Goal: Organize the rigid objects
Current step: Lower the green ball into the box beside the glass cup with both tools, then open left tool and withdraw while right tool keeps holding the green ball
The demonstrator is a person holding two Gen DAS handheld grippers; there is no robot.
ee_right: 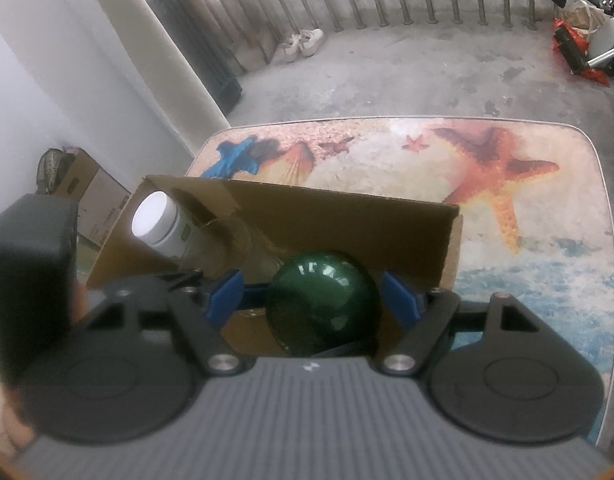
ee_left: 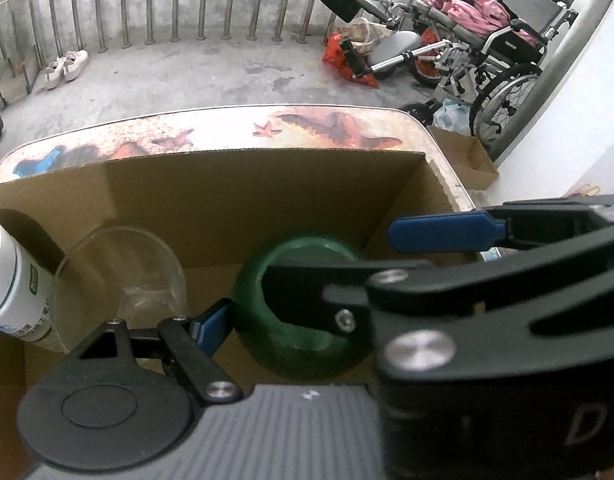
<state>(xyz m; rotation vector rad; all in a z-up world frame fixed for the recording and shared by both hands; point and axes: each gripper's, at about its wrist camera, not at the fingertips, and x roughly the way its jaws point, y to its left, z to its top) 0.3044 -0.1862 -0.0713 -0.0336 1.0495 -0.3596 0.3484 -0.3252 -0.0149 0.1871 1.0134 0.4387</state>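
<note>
both tools (ee_right: 313, 294) (ee_left: 307, 280) gape around green bowl (ee_right: 323, 304) — neither visibly gripping — inside cardboard box (ee_right: 347, 216), walls close.

We see a dark green shiny bowl (ee_right: 321, 304) tipped on its side, its open mouth facing the far wall of the brown cardboard box (ee_right: 347, 216). Beside it in the box lies a clear glass bowl (ee_left: 123, 276), also tipped, then a white jar (ee_right: 159, 220) with a white lid.

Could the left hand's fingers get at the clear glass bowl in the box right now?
Probably yes. The glass bowl sits uncovered in the open-topped box, just beside the left fingers. Only the green bowl, close against them, might get in the way.
</note>
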